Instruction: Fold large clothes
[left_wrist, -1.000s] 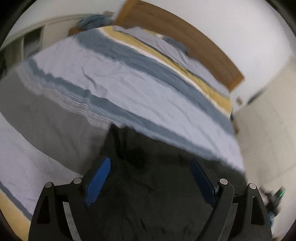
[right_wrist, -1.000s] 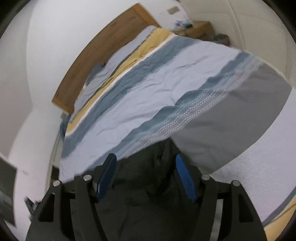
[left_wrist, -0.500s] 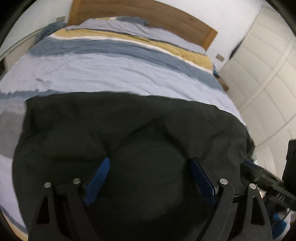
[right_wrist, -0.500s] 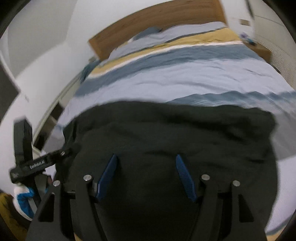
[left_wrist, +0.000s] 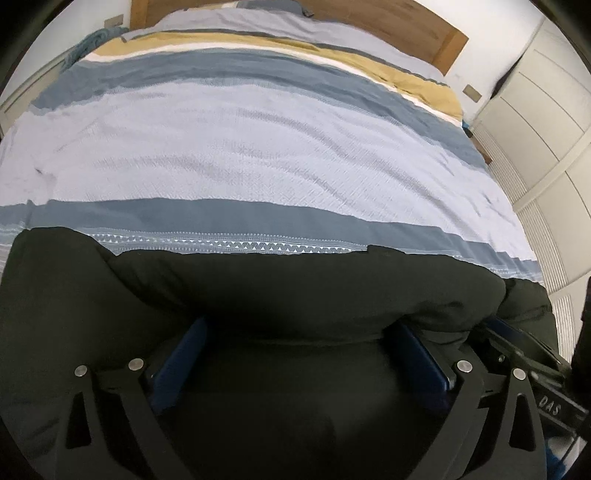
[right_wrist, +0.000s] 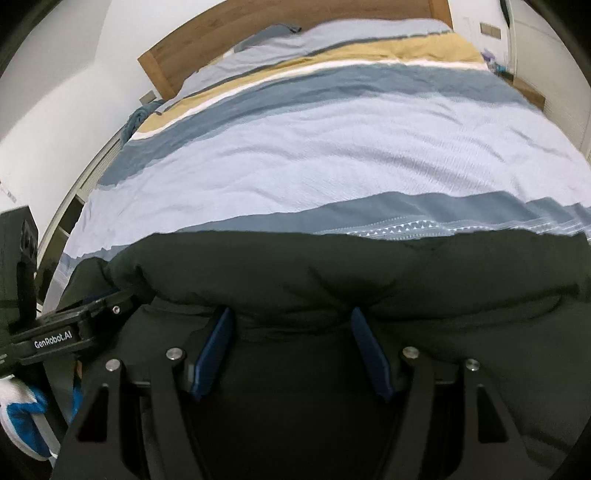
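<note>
Directly beneath both claws (left_wrist: 299, 354) (right_wrist: 295, 349) (open): black garment (left_wrist: 280, 288)

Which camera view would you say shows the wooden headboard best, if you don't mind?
The right wrist view: the wooden headboard spans most of its width behind the pillows. The left wrist view shows the headboard cropped by the frame's top edge.

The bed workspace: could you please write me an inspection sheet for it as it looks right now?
Surface: striped bedspread, lightly wrinkled.
Job's things: black padded garment lying across the near end of the bed, its edge bulging over both claws' fingertips.
Clutter: blue cloth beside the headboard corner.
Grippers: left claw and right claw both open, fingers spread under the garment.
Cables: nothing seen.
Surroundings: wooden headboard, white wardrobe panels, white walls.
</note>
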